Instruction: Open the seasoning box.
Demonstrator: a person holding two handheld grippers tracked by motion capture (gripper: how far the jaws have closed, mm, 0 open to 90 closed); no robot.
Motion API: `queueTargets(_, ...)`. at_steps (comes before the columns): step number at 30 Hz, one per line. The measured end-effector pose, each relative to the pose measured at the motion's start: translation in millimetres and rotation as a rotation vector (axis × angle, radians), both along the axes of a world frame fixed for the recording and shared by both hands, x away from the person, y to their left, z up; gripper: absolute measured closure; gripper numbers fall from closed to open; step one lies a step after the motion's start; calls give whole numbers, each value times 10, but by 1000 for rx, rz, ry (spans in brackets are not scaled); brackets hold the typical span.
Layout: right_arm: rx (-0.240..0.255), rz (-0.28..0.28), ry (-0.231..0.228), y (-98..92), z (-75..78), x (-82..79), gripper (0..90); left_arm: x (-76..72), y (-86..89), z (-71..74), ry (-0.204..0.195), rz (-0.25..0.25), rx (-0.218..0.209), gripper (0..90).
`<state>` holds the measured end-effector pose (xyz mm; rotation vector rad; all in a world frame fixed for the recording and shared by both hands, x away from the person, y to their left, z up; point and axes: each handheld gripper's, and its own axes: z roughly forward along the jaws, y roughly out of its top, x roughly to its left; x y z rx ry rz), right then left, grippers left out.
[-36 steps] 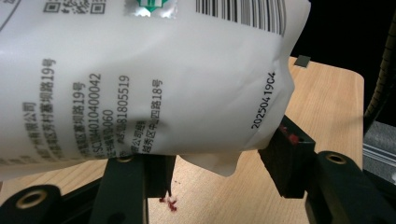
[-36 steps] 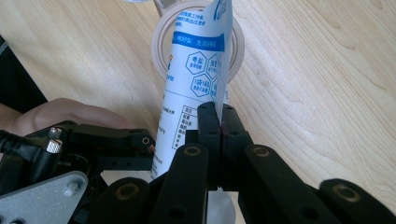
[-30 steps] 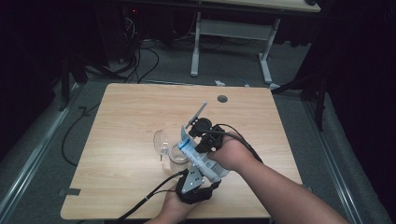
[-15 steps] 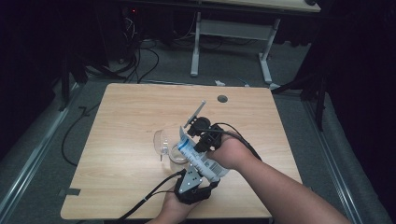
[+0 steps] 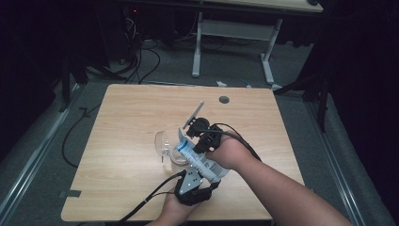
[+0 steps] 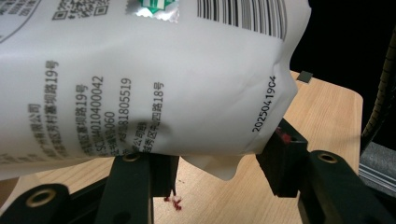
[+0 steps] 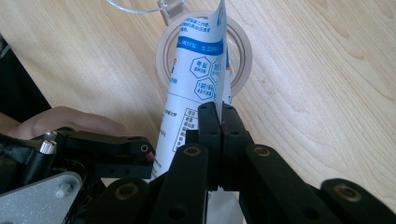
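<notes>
Left gripper (image 5: 192, 176) clamps the bottom of a white pouch (image 5: 200, 157), tilted over a clear jar (image 5: 175, 149) mid-table. Right gripper (image 7: 219, 112) pinches its side seam. Soft, light and crinkly, it likely handles best by its stiff sealed edges.

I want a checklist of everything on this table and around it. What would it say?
Surface: wooden table, with a round hole near the far edge.
Job's things: white printed pouch tilted mouth-down over a clear jar, whose hinged lid lies open beside it.
Clutter: nothing seen.
Tongs: right tongs shut on the pouch's edge; left tongs hold its bottom end between the jaws.
Cables: one trails from the left tongs; more lie on the floor.
Surroundings: dark room, another table's white legs behind.
</notes>
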<state>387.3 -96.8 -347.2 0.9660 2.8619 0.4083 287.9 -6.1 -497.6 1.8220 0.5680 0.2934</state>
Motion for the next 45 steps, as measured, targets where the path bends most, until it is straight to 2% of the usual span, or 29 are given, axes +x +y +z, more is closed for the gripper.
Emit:
queueTargets(19, -4, 25, 3, 8, 28, 26, 898, -6, -15, 27, -16, 4, 7, 526)
queueTargets(30, -20, 25, 4, 33, 15, 40, 897, -7, -27, 36, -8, 0, 2, 516)
queueTargets(45, -6, 24, 13, 48, 29, 80, 899, 11, -38, 67, -13, -4, -2, 510)
